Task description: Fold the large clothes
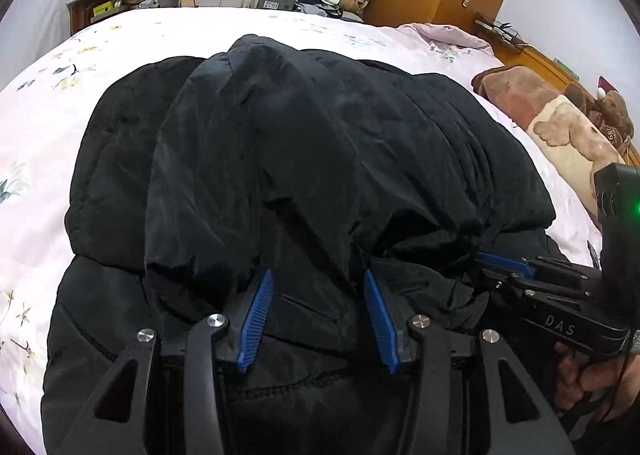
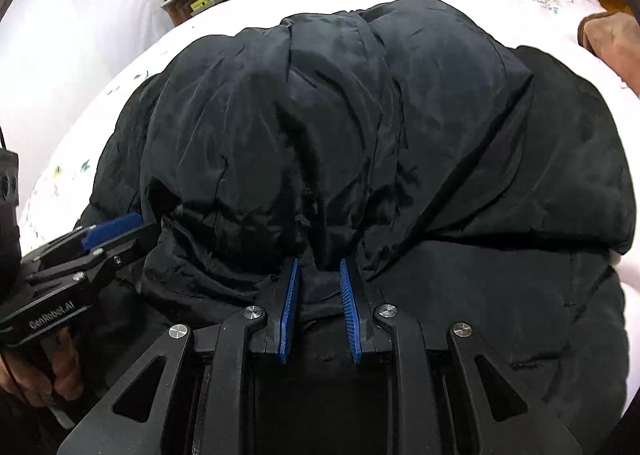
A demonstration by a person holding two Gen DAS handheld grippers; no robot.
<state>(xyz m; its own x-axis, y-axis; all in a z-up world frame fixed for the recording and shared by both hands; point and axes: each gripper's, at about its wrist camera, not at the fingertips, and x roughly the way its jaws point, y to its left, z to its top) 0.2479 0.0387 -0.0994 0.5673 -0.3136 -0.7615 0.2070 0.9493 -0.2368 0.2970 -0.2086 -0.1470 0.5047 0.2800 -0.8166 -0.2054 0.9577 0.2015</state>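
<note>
step: a fold of the coat [image 1: 320,159] is in hand; both grippers hold 1 folded-over layer by its near edge and the layer drapes away from them over the rest of the coat; judged, the layer is being laid down and is not yet flat
coat: black, padded, large; it lies on the bed [image 1: 36,183], on a pale floral sheet, and fills most of both views; a lower layer spreads flat under and beside the lifted 1
left gripper [image 1: 318,283]: its 2 blue fingers [image 1: 260,307] stand part-way apart with a thick bunch of the edge between them; cloth bulges over both tips, so it reads as clamped on the coat
right gripper [image 2: 320,275]: its fingers [image 2: 290,295] stand closer together, with a narrow gather of cloth pinched between the pads; clamped on the coat
relation: the 2 grips sit side by side on the same edge, near each other; each gripper shows at the edge of the other's view; a hand [image 2: 56,359] is seen on the left handle
next move: judged, lower the edge until it rests on the lower layer, keep both grips level so the edge lands straight, then let go and smooth the puffed top
risk: judged, the padding is springy and slick; the layer may slide or spring back once freed
hidden: whether the edge already touches the layer below, I cannot tell
</note>
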